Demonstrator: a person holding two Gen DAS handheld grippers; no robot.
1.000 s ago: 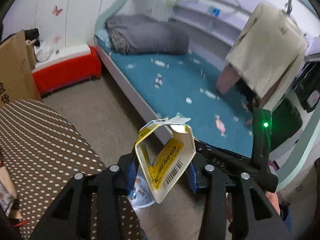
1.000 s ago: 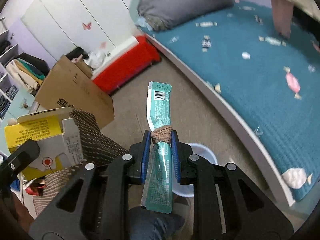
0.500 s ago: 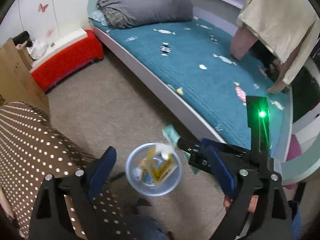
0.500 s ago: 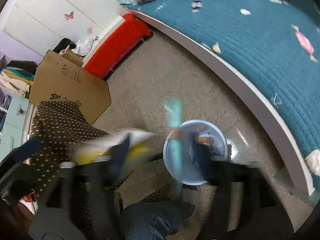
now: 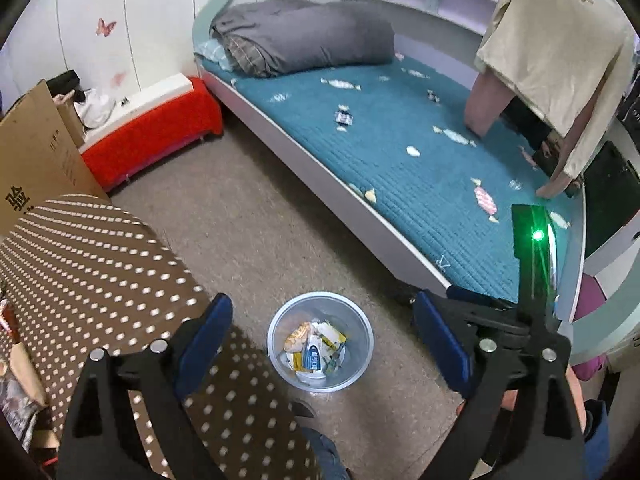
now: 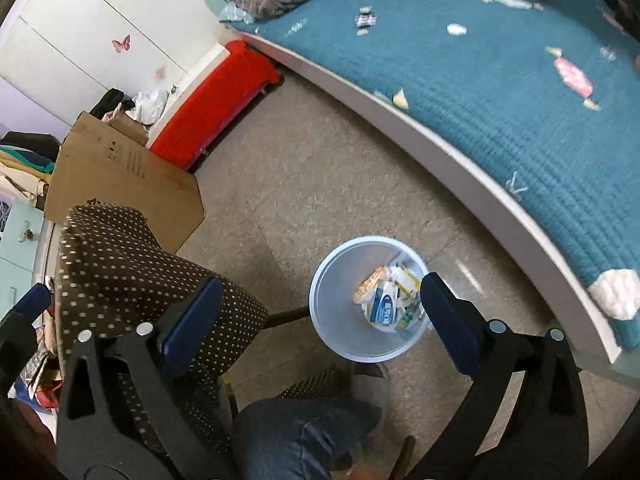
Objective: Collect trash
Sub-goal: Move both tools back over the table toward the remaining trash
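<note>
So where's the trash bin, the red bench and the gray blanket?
trash bin (image 5: pixel 362 354): left wrist view, right inner wall.
red bench (image 5: pixel 152 142): left wrist view, front of red cover.
gray blanket (image 5: pixel 312 36): left wrist view, middle of bundle.

Bin (image 5: pixel 320 344) on floor (image 5: pixel 256 240), wrappers (image 5: pixel 316 346) inside | bed (image 5: pixel 420 184) right of and behind bin | dotted cloth surface (image 5: pixel 92 272) left | cardboard box (image 5: pixel 32 160) behind it

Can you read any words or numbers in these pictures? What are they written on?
"验": a large black character on the cardboard box, cut off at the picture's edge.
Small black marks higher on the box: too small to read.
Blue and yellow print on the wrappers in the bin: too blurred to read.
</note>
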